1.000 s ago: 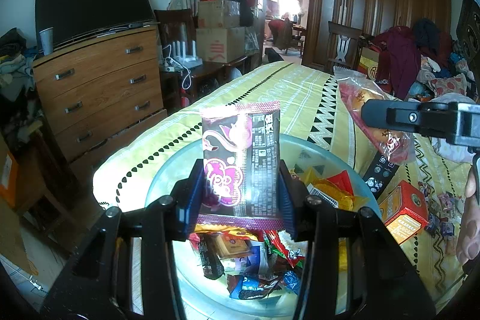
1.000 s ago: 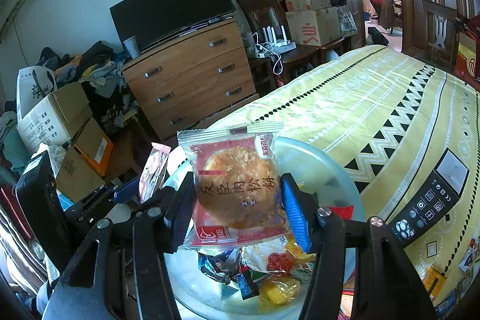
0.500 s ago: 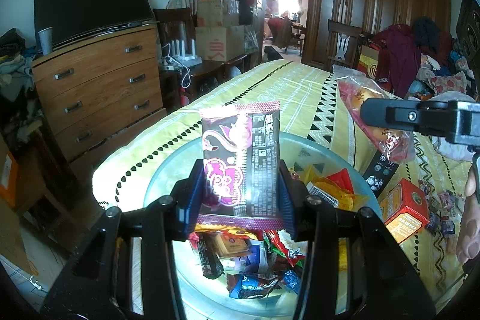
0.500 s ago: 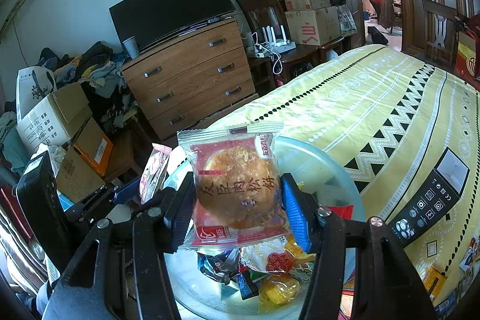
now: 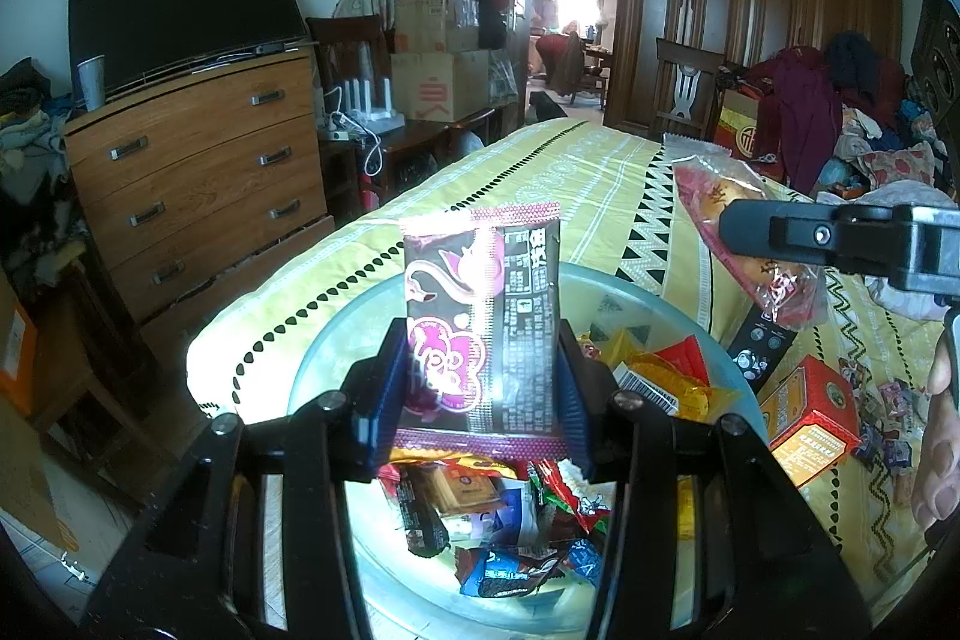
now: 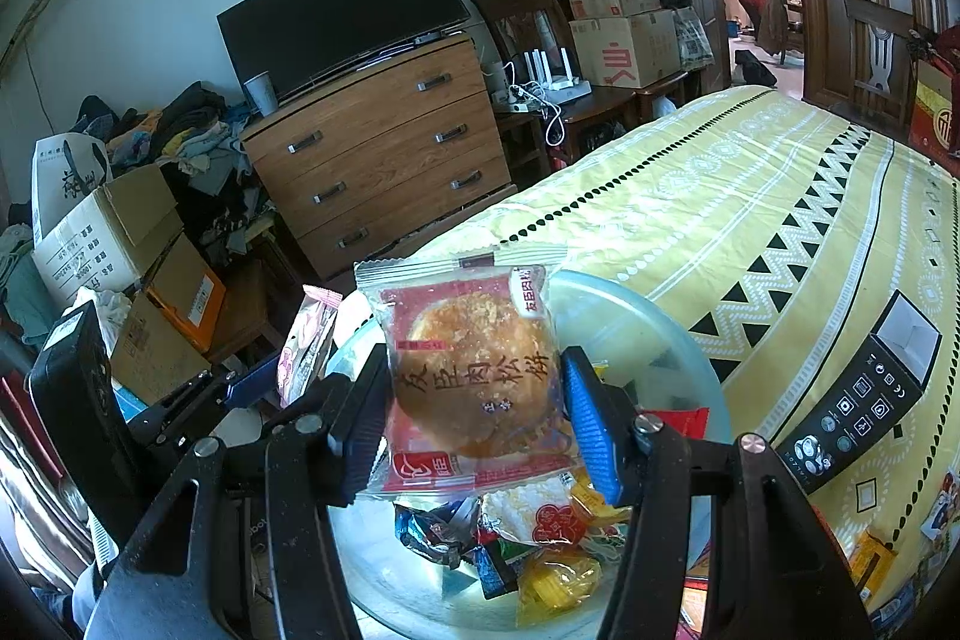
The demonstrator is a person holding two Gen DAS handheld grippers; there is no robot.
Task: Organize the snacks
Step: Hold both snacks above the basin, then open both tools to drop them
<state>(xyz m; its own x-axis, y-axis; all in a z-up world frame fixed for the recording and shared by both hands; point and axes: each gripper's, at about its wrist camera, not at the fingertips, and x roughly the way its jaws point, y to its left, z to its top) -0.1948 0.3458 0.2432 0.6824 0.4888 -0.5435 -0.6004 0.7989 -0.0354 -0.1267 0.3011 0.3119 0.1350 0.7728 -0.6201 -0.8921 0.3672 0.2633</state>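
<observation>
plastic basin (image 5: 336, 358) already holds many snacks; left gripper (image 5: 483, 388) clamps a purple packet (image 5: 483, 328), right gripper (image 6: 474, 418) a cake packet (image 6: 474, 382), both above it, unplaced.

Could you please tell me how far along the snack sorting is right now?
Many wrapped snacks already lie in the glass bowl. In hand: the left gripper clamps a dark pink packet, the right gripper a pastry packet, both above it. Left: the red box and scattered sweets on the bedspread.

A round translucent glass bowl (image 5: 336, 340) sits on the yellow patterned bed (image 5: 576, 172). Mixed wrapped snacks (image 5: 492, 508) lie in the bowl; right of the bowl lie a black remote-control box (image 6: 864, 394) and a red carton (image 5: 810, 418).
</observation>
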